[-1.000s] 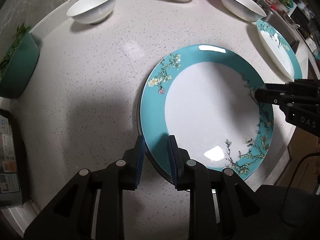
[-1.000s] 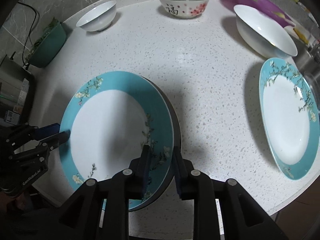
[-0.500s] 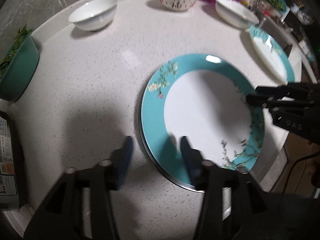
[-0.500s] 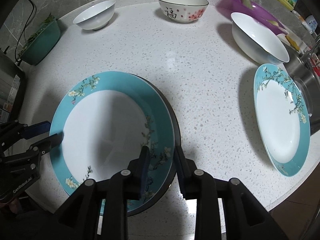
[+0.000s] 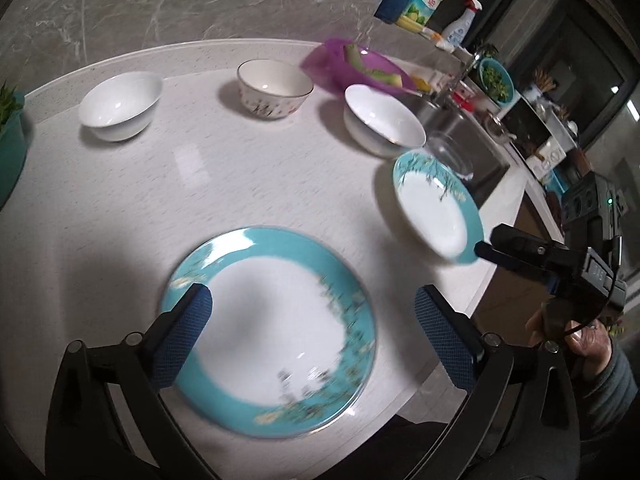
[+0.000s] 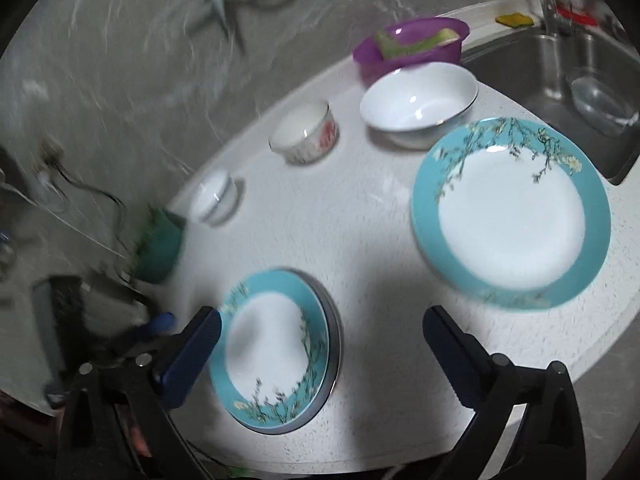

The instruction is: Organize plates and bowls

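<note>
A teal-rimmed floral plate (image 5: 272,332) lies on top of a darker-rimmed plate on the white counter (image 5: 224,176), near its front edge. My left gripper (image 5: 312,292) hangs above this stack. Its jaws are opening wide and the pads touch nothing. In the right wrist view the same stack (image 6: 276,356) sits low and left, and my right gripper (image 6: 320,316) is raised above the counter, jaws opening and empty. A second teal plate (image 6: 512,216) lies alone to the right. Behind stand a small white bowl (image 5: 120,106), a patterned bowl (image 5: 274,90) and a wide white bowl (image 5: 382,120).
A purple basin (image 5: 352,68) with green pieces stands at the back. A steel sink (image 6: 560,80) with a glass bowl (image 6: 600,104) lies beyond the single plate. A green tub (image 6: 160,248) is at the counter's left end. Bottles (image 5: 424,0) line the wall, which carries cables.
Both grippers have let go of the top teal plate's rim, opened wide and lifted away. The right one has swung right, bringing the single plate and sink into view.
</note>
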Demonstrator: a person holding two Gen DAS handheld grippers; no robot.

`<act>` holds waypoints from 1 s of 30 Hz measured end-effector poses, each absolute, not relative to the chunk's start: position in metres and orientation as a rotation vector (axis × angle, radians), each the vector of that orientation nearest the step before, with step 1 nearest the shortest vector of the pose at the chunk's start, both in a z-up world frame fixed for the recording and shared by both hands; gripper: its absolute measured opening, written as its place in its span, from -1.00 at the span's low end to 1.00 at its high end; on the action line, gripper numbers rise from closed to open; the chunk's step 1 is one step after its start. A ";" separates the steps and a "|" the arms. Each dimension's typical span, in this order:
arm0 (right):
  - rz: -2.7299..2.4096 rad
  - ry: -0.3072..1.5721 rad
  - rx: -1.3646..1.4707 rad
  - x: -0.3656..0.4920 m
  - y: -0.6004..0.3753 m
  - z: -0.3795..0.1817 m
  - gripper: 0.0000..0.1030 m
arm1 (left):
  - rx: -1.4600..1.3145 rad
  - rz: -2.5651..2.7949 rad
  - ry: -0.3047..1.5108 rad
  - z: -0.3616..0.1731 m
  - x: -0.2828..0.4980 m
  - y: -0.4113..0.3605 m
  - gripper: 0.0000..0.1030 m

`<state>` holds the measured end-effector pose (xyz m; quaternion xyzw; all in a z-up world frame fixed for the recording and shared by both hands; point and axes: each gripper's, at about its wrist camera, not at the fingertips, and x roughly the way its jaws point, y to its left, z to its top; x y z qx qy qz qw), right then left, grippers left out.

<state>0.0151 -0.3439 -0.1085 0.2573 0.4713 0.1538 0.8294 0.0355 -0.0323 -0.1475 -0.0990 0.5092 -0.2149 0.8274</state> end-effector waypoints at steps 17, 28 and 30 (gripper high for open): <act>0.595 1.094 0.549 0.103 -0.541 -0.134 1.00 | -0.349 -0.233 1.236 -0.188 0.107 -0.236 0.99; 0.573 1.276 0.570 0.140 -0.573 -0.180 0.26 | -0.319 -0.197 1.294 -0.226 0.127 -0.263 0.95; 0.589 1.285 0.558 0.142 -0.575 -0.184 0.24 | -0.322 -0.187 1.312 -0.234 0.129 -0.267 0.88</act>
